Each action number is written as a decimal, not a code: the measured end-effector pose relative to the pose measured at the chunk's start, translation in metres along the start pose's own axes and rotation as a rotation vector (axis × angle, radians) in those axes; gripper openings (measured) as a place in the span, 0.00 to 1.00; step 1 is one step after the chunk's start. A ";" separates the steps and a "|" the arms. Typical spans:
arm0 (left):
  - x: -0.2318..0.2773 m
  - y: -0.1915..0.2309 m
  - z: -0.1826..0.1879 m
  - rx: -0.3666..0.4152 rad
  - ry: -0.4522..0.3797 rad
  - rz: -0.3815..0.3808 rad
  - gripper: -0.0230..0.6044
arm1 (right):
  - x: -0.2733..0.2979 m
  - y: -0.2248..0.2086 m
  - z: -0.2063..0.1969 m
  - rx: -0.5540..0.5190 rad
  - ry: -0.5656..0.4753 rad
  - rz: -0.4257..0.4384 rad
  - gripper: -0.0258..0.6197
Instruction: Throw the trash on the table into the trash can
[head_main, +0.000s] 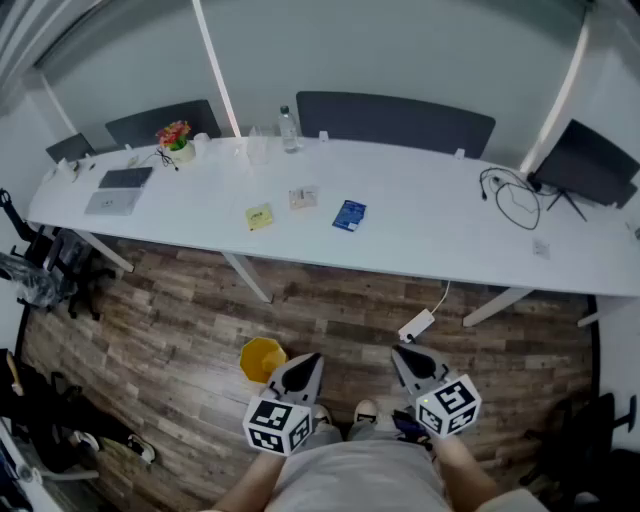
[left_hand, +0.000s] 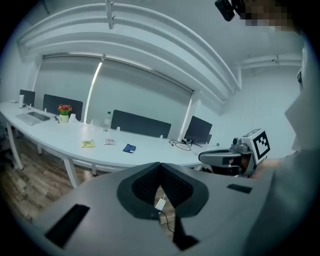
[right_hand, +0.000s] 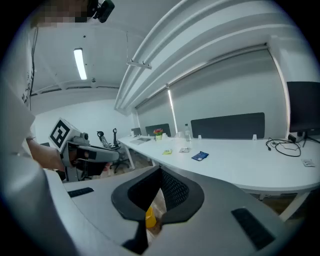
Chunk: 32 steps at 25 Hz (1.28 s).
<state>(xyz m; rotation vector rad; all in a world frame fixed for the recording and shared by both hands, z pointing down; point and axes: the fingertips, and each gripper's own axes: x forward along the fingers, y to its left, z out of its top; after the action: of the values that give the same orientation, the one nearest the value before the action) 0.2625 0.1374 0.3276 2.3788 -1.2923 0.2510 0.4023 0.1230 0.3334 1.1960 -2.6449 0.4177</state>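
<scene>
Wrappers (head_main: 259, 216) on the worktop (head_main: 440, 240) look light and floppy, so pinch an edge; left tool (head_main: 308, 362) and right tool (head_main: 401, 353) sit pressed together, empty.

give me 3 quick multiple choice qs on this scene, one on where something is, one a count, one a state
1. Where does the yellow trash can stand?
A. on a chair
B. on the floor by the left gripper
C. beside the monitor

2. How many small packets lie mid-table?
A. one
B. three
C. five

3. How do the right gripper's jaws stand?
A. shut, with nothing held
B. wide open
C. shut on a bottle

Answers:
1. B, the head view shows it on the wood floor in front of the table, just left of the left gripper.
2. B, there is a yellow packet, a pale packet and a blue packet.
3. A, the right gripper view shows the jaw tips meeting with nothing gripped between them.
</scene>
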 end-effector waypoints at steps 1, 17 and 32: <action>0.001 0.001 0.001 0.001 -0.001 -0.001 0.04 | 0.001 -0.001 0.000 0.001 0.004 -0.002 0.08; -0.009 0.027 0.003 0.004 0.000 -0.015 0.04 | 0.011 -0.009 0.009 0.008 -0.027 -0.050 0.09; -0.019 0.070 0.011 0.028 0.002 -0.078 0.04 | 0.026 -0.015 0.026 -0.021 -0.031 -0.171 0.08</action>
<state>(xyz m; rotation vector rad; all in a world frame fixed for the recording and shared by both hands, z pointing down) 0.1930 0.1131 0.3306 2.4460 -1.1997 0.2493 0.3949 0.0863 0.3197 1.4182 -2.5388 0.3426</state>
